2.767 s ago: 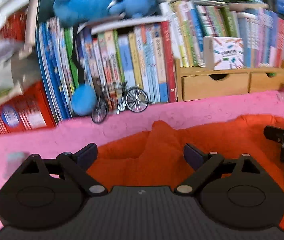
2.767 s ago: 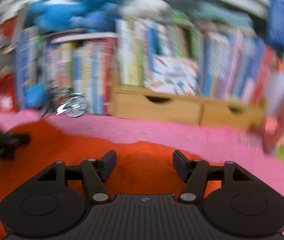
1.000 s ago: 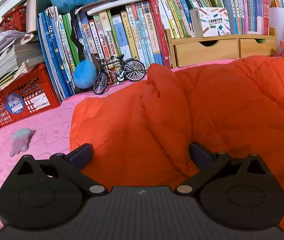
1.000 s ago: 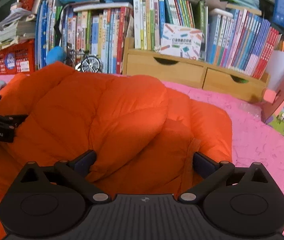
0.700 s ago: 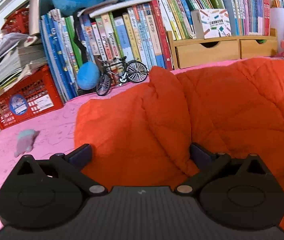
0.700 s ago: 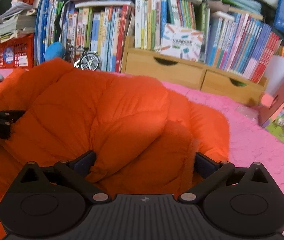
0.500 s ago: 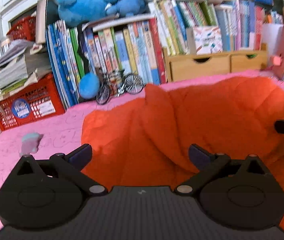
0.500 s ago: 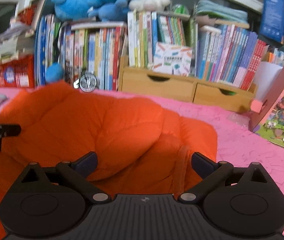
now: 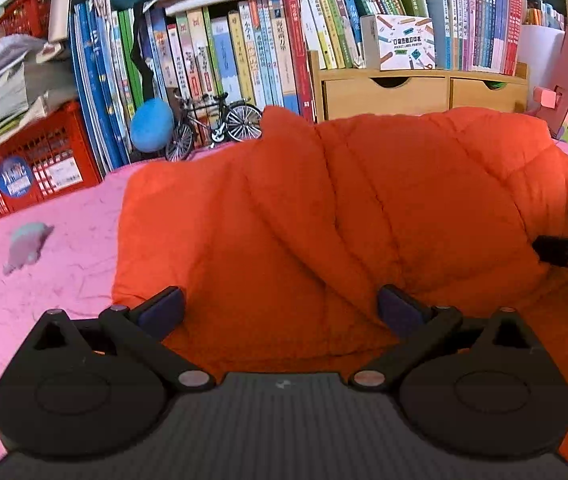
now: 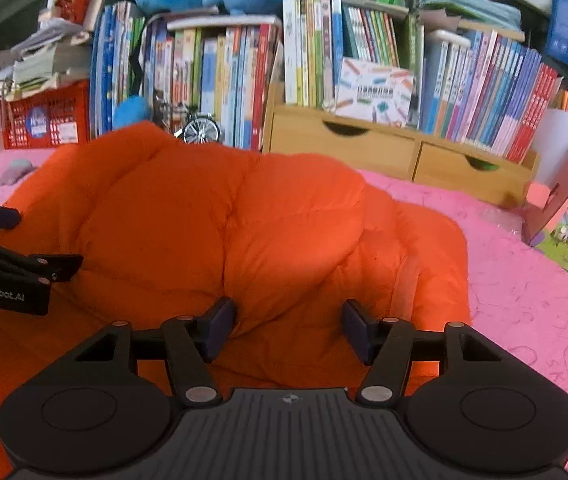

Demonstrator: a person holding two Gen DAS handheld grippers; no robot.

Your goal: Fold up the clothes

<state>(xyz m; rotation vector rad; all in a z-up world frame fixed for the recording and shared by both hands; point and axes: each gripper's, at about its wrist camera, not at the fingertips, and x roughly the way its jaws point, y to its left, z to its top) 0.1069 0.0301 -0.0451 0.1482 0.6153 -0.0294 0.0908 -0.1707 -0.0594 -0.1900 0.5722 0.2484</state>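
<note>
Closing on a bulge of the puffy orange quilted jacket (image 10: pixel 244 232), the right gripper (image 10: pixel 287 326) has fabric between its jaws, pads not yet pressing. Left gripper (image 9: pixel 280 308) stands wide open over the jacket's near-left edge. Jacket's long axis runs across the pink bedspread (image 9: pixel 56 248).

Orange quilted jacket (image 9: pixel 363 208), pink cloth (image 9: pixel 44 280)

- Orange quilted jacket (image 10: pixel 244 220), bunched on pink cloth (image 10: pixel 523 300).
- Right gripper (image 10: pixel 288 330): jaws closing, a puffy fold between them.
- Left gripper (image 10: pixel 24 268) at the left edge.
- Bookshelf (image 10: pixel 323 60); wooden drawers (image 10: pixel 383 148); toy bicycle (image 10: pixel 192 126).
</note>
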